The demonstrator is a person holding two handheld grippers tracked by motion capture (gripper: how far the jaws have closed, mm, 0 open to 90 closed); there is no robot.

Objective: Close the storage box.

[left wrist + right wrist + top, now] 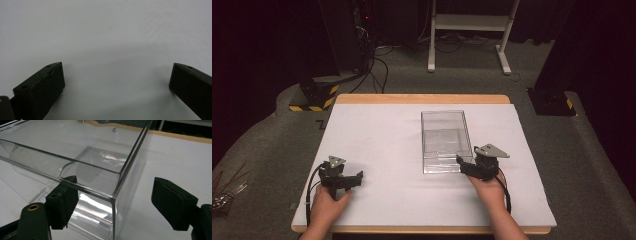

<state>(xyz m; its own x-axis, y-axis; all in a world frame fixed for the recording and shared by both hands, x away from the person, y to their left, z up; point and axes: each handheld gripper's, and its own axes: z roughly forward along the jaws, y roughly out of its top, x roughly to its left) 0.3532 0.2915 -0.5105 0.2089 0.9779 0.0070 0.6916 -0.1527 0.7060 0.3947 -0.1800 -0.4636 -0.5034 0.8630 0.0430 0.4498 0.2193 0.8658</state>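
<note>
- We are looking down on a white surface (382, 150) where a clear plastic box (445, 140) is standing open-topped, right of centre and toward the near half.
- The right gripper (460, 161), held in the person's right hand (488, 188), is sitting at the box's near right corner, its grey plate (492, 150) facing up.
- In the right gripper view, we are seeing that corner of the box (100, 180) standing between the jaws: the left jaw is lying against the near wall, just under the rim, while the right jaw is standing clear of the side wall with white surface (160, 157) showing in the gap.
- The jaws of the right gripper are standing spread around the corner, and we are seeing no pinch on the box.
- The left gripper (357, 177) is resting on the surface near the front left, well apart from the box, in the person's left hand (328, 202), with its cable (310, 187) looping beside it.
- In the left gripper view, we are seeing the left gripper (116, 77) with its jaws spread wide and nothing but bare white surface (107, 32) between them.
- Beyond the surface, we are seeing grey carpet (462, 75) and the legs of a white stand (469, 25).
</note>
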